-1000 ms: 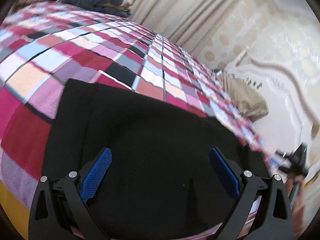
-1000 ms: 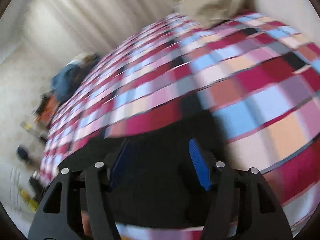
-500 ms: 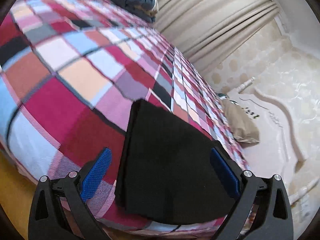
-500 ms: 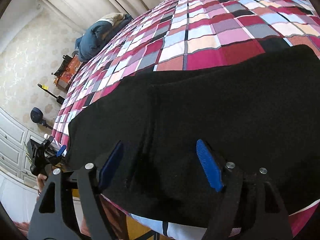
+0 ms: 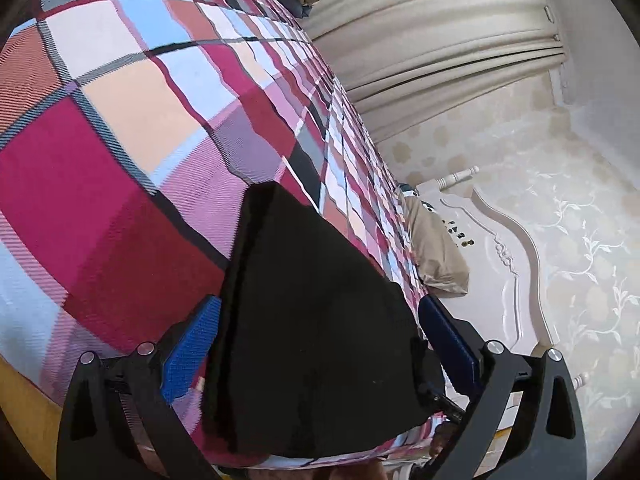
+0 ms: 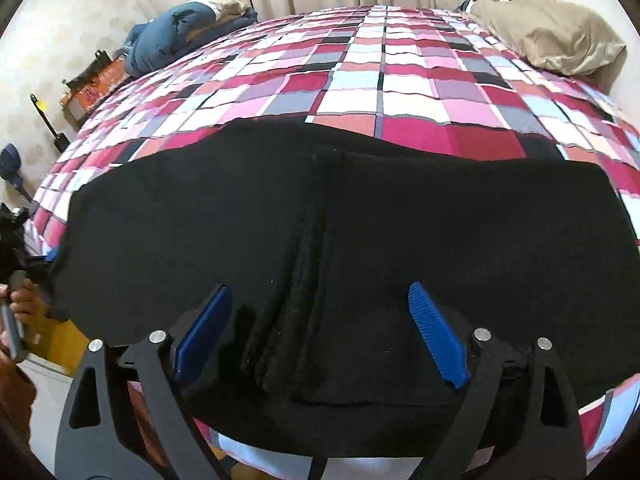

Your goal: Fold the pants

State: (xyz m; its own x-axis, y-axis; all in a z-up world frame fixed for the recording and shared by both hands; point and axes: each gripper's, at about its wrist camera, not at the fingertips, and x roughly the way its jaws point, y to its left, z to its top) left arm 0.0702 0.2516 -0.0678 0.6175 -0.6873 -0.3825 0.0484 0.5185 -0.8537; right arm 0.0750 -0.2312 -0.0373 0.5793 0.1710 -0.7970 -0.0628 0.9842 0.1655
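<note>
pants [image 6: 400, 240] black, lying folded near front edge of plaid bed [image 6: 400, 80] | left gripper [image 5: 320, 344] released, spread wide above pants | right gripper [image 6: 324, 332] released, jaws just widened, nothing pinched

Checked bedspread [image 6: 400, 80] lies open beyond the black pants [image 6: 360, 220]; pillow [image 6: 552, 36] and blue bundle [image 6: 176, 36] crowd far corners.

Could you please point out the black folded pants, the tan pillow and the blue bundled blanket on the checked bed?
Black folded pants [image 6: 440, 232], right wrist view, upper folded layer.
Tan pillow [image 6: 552, 36], right wrist view, its top face.
Blue bundled blanket [image 6: 172, 36], right wrist view, its middle.
</note>
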